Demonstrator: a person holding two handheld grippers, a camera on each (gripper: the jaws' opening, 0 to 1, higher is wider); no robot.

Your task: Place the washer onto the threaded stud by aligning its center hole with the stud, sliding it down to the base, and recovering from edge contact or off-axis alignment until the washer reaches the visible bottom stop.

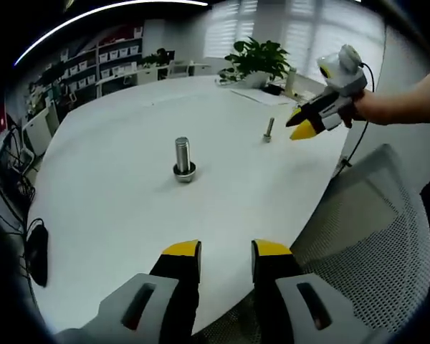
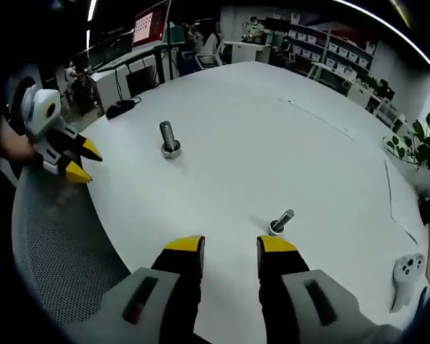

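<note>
One white table (image 1: 115, 179), two studs: an upright threaded stud (image 1: 184, 159) with a washer (image 1: 184, 171) at its base, then a smaller bolt (image 1: 269, 130). Left gripper (image 1: 226, 251) fingers spread, empty; right gripper (image 2: 231, 247) fingers likewise spread, its base cut off below.

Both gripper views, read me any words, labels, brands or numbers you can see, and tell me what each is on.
None can be read.
Red monitor screen behind the white round table: content too blurred to read.
Wall shelves of white storage bins: any labels too small to read.
Large steel threaded stud and small steel bolt: no markings seen.
</note>
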